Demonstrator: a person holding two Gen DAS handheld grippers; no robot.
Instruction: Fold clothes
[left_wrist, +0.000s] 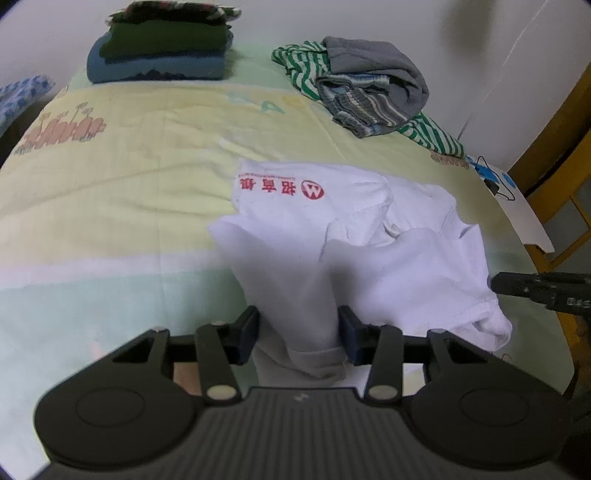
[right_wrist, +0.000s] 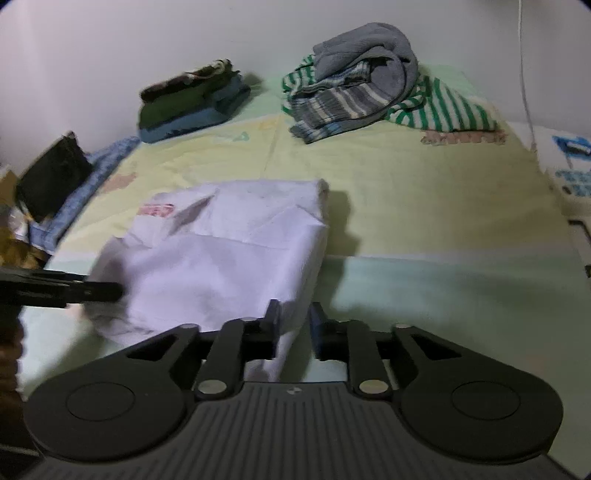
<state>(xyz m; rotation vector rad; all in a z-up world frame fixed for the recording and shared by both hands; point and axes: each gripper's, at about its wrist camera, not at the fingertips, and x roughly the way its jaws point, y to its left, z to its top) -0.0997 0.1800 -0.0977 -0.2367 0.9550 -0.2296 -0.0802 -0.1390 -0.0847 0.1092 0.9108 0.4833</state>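
Left wrist view shows the white shirt (left_wrist: 369, 236) half folded on the bed (left_wrist: 110, 184), directly ahead of both tools, with its long axis running away from them. The left hand-held gripper (left_wrist: 297, 332) has the near left corner between its half-spread jaws. The right hand-held gripper (right_wrist: 293, 325) likewise straddles the near right edge; whether either one really pinches, I cannot tell. No containers are visible.

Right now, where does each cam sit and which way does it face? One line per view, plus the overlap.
Left wrist: on the left gripper, angled down across the bed; its jaws straddle the white shirt; right gripper's tip at right edge.
Right wrist: on the right gripper, same downward tilt; shirt edge between its jaws; left gripper's tip at left.
Shared: shirt, folded stack, unfolded pile.
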